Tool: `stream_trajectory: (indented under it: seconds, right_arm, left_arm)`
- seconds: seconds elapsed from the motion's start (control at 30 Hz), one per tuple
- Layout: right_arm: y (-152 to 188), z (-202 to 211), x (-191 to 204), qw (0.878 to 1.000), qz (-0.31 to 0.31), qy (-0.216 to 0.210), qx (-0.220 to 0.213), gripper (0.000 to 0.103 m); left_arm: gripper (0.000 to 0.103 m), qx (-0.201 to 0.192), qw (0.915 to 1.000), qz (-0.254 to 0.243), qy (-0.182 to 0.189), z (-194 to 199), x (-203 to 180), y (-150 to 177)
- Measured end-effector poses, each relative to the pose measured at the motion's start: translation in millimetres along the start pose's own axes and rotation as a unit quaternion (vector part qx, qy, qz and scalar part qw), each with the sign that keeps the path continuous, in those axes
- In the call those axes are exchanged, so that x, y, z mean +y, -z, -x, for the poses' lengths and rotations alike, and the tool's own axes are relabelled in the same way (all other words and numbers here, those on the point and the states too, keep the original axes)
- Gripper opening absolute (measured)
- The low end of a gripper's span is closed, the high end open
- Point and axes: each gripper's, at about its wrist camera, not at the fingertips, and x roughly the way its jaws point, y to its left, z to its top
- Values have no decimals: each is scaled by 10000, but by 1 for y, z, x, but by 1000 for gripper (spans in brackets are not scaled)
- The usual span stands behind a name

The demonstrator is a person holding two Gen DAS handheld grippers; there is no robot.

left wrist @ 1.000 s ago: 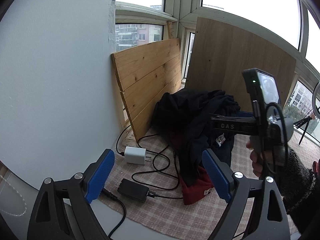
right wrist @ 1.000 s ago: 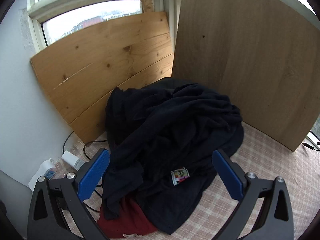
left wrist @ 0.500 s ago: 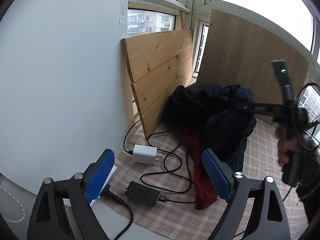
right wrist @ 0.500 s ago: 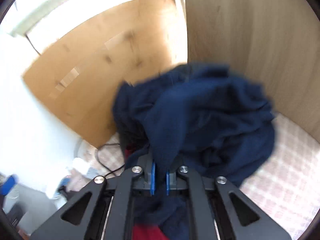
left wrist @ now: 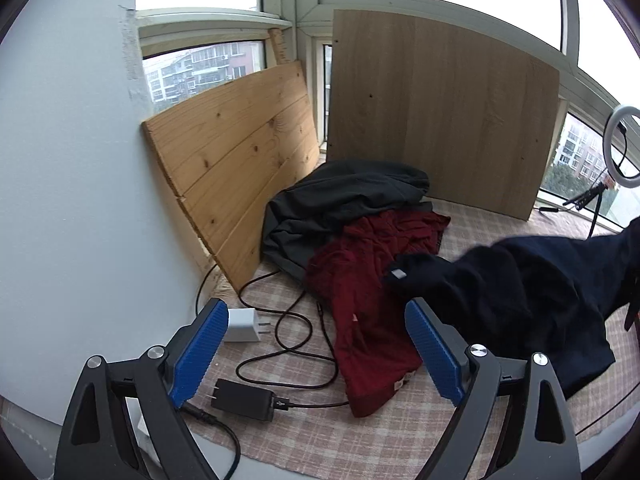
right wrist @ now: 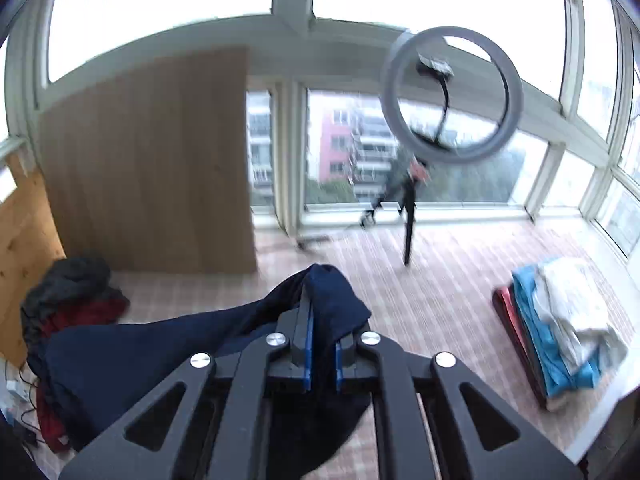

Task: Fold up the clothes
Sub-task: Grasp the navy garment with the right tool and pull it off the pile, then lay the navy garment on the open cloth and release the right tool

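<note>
My right gripper (right wrist: pixel 320 344) is shut on a navy garment (right wrist: pixel 152 352) and holds it stretched off the pile toward the right. In the left wrist view the navy garment (left wrist: pixel 520 288) hangs across the right side above the checked mat. A dark red garment (left wrist: pixel 372 300) and a dark grey garment (left wrist: pixel 344 196) lie in the pile in the corner. My left gripper (left wrist: pixel 316 352) is open and empty, hovering in front of the pile above the cables.
Two wooden boards (left wrist: pixel 240 160) (left wrist: pixel 436 112) lean against the windows behind the pile. A white charger (left wrist: pixel 242 324), a black adapter (left wrist: pixel 244 398) and cables lie at the mat's left. A ring light (right wrist: pixel 452 96) stands by the window. Folded clothes (right wrist: pixel 560 320) are stacked at right.
My right gripper has shut on the navy garment and pulled it off the pile to the right, swinging its view rightward. The red and grey garments are now uncovered.
</note>
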Motion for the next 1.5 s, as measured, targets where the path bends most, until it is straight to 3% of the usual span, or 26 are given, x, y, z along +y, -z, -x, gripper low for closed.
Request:
stream_trajectory:
  seconds: [0.1, 0.13, 0.17, 0.27, 0.33, 0.47, 0.53, 0.67, 0.77, 0.87, 1.03, 1.17, 1.2, 1.23, 1.27, 1.33, 1.5]
  right_arm:
    - [37, -14, -1, 9932, 90, -559, 1013, 27]
    - [49, -16, 3, 9901, 170, -765, 1164, 37]
    - [60, -14, 10, 9898, 307, -741, 1180, 44]
    - [95, -3, 26, 9891, 772, -435, 1174, 53]
    - [101, -7, 21, 9871, 877, -351, 1293, 53]
    - [119, -18, -15, 9854, 392, -455, 1591, 53]
    - [125, -25, -28, 9834, 182, -601, 1701, 53]
    - [132, -21, -10, 9767, 285, -1296, 1689, 55]
    - [142, -16, 42, 9636, 1047, -1846, 1626, 57]
    - [151, -14, 103, 9420, 1794, -2379, 1543, 59]
    - [170, -33, 167, 9148, 2650, -2557, 1660, 60]
    - [185, -49, 219, 8876, 3317, -2677, 1746, 59]
    - [188, -53, 231, 8801, 3481, -2704, 1766, 57]
    - [192, -57, 244, 8722, 3643, -2731, 1785, 31]
    - [187, -55, 235, 8714, 3513, -2887, 1840, 4]
    - [170, -47, 207, 8749, 3072, -3255, 1852, 5]
    - [99, -7, 70, 9231, 1678, -3193, 1331, 5]
  left_arm:
    - [90, 221, 9988, -283, 338, -15, -30, 7]
    - [90, 295, 9978, -377, 451, -19, -39, 9]
    - [90, 368, 9966, -471, 564, -24, -49, 11]
    - [90, 588, 9914, -752, 900, -39, -79, 18]
    - [90, 651, 9905, -799, 908, -43, -86, 21]
    - [90, 677, 9928, -725, 664, -44, -86, 23]
    - [90, 690, 9938, -688, 541, -44, -86, 25]
    - [88, 716, 9951, -613, 296, -45, -86, 27]
    - [88, 734, 9957, -557, 113, -46, -86, 29]
    - [89, 753, 9959, -501, -71, -47, -85, 31]
    - [89, 841, 9951, -125, -497, -33, -56, 48]
    - [89, 939, 9939, 173, -551, -25, -38, 65]
    - [89, 959, 9936, 200, -569, -24, -36, 68]
    - [89, 968, 9933, 193, -606, -24, -37, 69]
    - [89, 962, 9934, 168, -610, -25, -40, 69]
    - [89, 931, 9944, 83, -494, -27, -50, 65]
    - [89, 855, 9958, -318, -96, -35, -90, 50]
